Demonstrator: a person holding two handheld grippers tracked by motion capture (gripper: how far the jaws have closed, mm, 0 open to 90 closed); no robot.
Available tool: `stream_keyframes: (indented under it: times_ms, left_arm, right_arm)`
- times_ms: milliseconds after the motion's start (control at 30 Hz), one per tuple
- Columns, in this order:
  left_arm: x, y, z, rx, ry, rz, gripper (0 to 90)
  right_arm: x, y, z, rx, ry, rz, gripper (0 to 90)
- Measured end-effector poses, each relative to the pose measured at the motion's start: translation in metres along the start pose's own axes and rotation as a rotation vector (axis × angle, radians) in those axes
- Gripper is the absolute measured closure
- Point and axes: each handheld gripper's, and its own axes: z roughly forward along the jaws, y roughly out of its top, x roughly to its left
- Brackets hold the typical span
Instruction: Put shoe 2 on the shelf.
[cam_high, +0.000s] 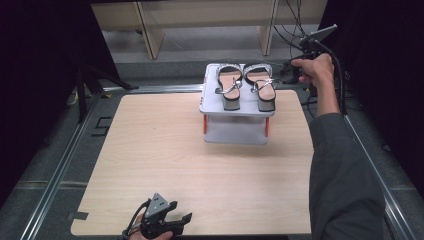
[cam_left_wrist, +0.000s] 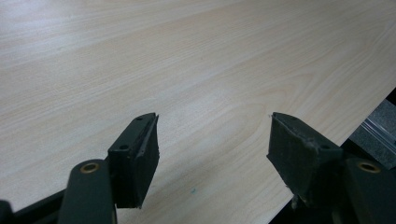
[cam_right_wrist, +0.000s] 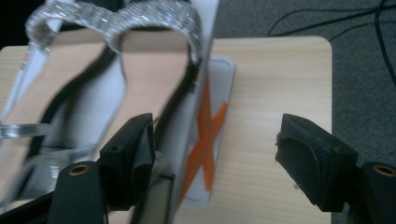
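The 2 sandals (cam_high: 246, 86) sit side by side on a small grey rack (cam_high: 235, 129) at the counter's (cam_high: 165, 165) far side; right tongs (cam_right_wrist: 215, 154) gape open beside it, left tongs (cam_left_wrist: 212, 154) open and empty near the near edge

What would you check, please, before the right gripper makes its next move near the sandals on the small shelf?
1. Right gripper jaws apart, nothing between them: ok.
2. Both sandals, left sandal and right sandal, lie side by side on the shelf top: ok.
3. Shelf stands squarely on the table: ok.
4. Right gripper clear of the nearer sandal: cannot tell, its left jaw is very close.
5. Left gripper open, empty, over bare table: ok.
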Motion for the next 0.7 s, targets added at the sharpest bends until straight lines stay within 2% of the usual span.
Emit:
stream_keyframes:
  times_ms: [33,67,233,267,300,367,433,467,533,567,600,700]
  left_arm:
    - [0.0,0.0,0.001,-0.001,0.0,-0.005,32.8]
    - [0.0,-0.001,0.001,0.0,-0.001,-0.006,32.8]
    - [0.001,0.0,0.001,0.007,0.002,-0.005,32.8]
    - [0.0,-0.001,0.0,0.006,0.0,-0.006,32.8]
    - [0.001,-0.001,0.0,0.009,0.003,-0.003,32.8]
    - [0.001,0.0,0.0,0.005,0.0,-0.008,32.8]
    - [0.001,-0.001,0.0,0.002,-0.003,-0.007,32.8]
    - [0.0,0.0,0.0,0.005,-0.003,-0.008,32.8]
    - [0.0,0.0,0.0,0.004,-0.004,-0.006,32.8]
    - [0.0,0.0,0.0,0.005,-0.005,-0.005,32.8]
    - [0.0,-0.001,0.0,0.008,-0.002,-0.004,32.8]
    - [0.0,0.0,0.0,0.005,-0.001,-0.004,32.8]
  right_arm:
    - [-0.006,-0.002,0.005,0.005,-0.008,-0.023,28.6]
    - [-0.008,-0.004,0.01,0.021,-0.006,-0.013,28.6]
    - [-0.015,-0.012,0.036,0.063,0.008,-0.043,28.6]
    - [-0.015,-0.012,0.041,0.07,0.017,-0.05,28.6]
    - [-0.012,-0.013,0.045,0.069,0.03,-0.032,29.1]
    - [-0.009,-0.013,0.049,0.061,0.032,-0.068,32.8]
    - [-0.005,-0.013,0.053,0.041,0.04,-0.082,36.1]
    - [-0.002,-0.013,0.053,0.042,0.045,-0.071,35.9]
    - [0.002,-0.014,0.056,0.047,0.067,-0.094,35.8]
    - [0.005,-0.015,0.058,0.039,0.065,-0.113,34.9]
    - [0.008,-0.015,0.059,0.047,0.071,-0.103,34.3]
    - [0.01,-0.015,0.061,0.042,0.058,-0.127,31.9]
